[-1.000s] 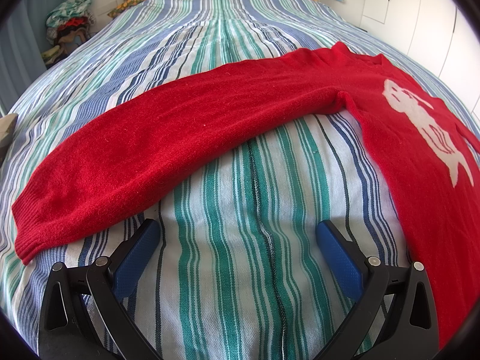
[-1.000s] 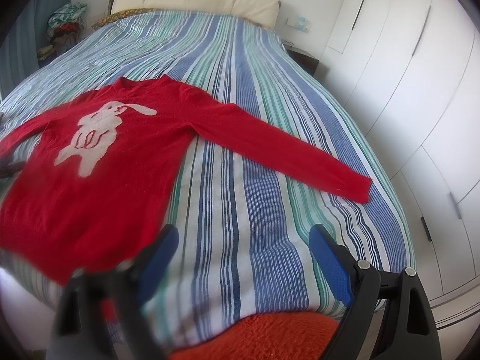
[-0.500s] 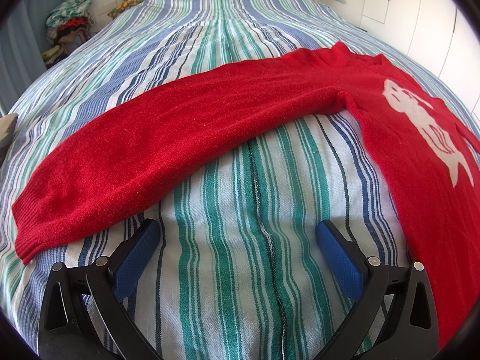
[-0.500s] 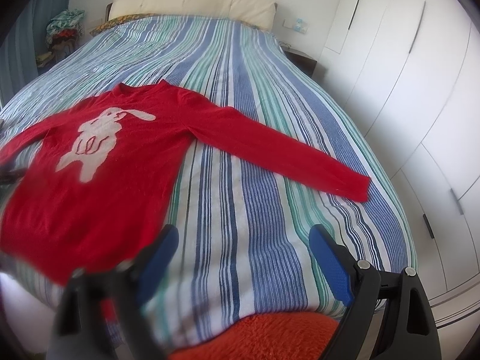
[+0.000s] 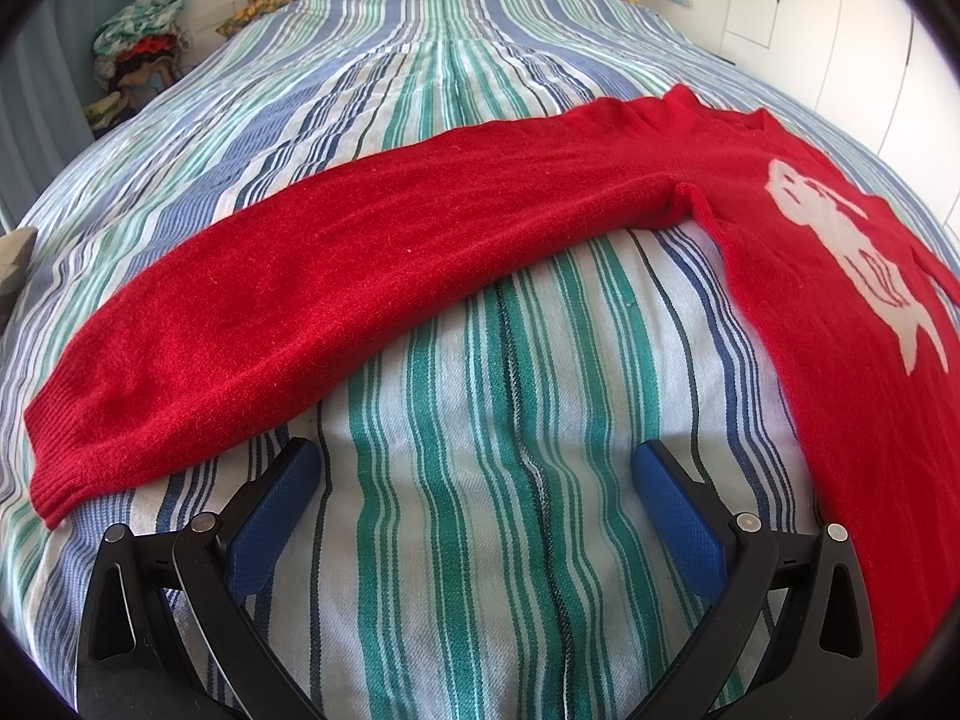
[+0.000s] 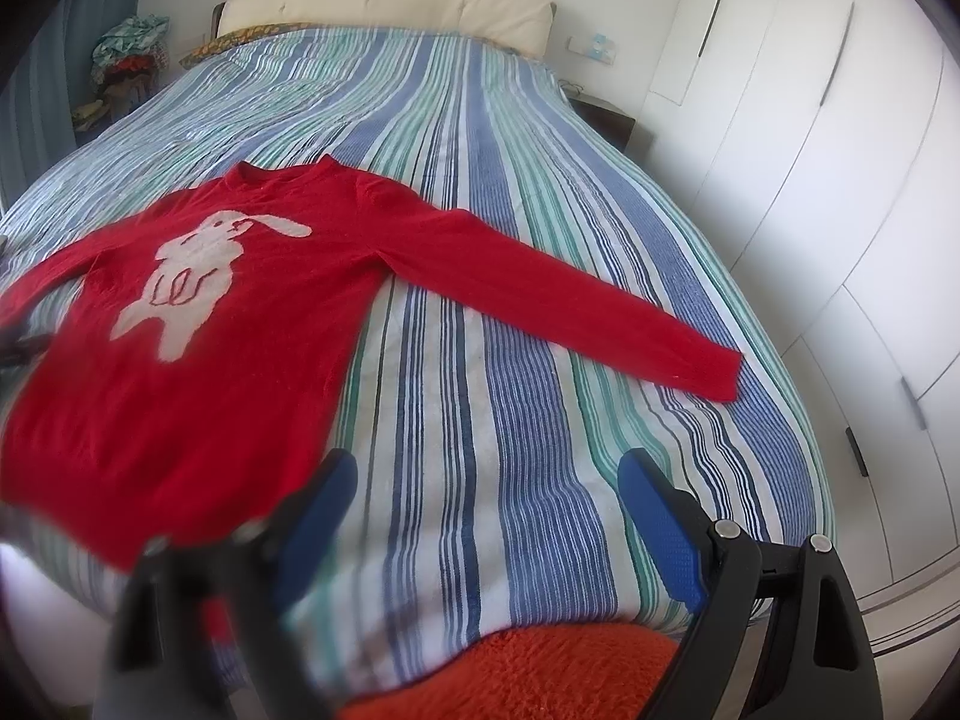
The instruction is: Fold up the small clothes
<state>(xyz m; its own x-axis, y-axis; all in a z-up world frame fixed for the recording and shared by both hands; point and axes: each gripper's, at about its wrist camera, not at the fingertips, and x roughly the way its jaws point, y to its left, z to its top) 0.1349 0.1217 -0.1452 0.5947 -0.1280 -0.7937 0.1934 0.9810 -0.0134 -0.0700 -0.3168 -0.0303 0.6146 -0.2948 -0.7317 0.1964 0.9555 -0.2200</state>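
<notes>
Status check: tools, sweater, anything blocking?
Left tool open, empty. Right tool open, empty. Red sweater flat on striped bedspread, sleeves spread, unfolded. Nothing blocking.

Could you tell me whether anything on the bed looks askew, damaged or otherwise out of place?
Nothing stands out. The red sweater lies flat, face up on the striped bedspread, both sleeves spread outward, with no visible tears or bunching. Only its hem reaches the near edge of the bed.
</notes>
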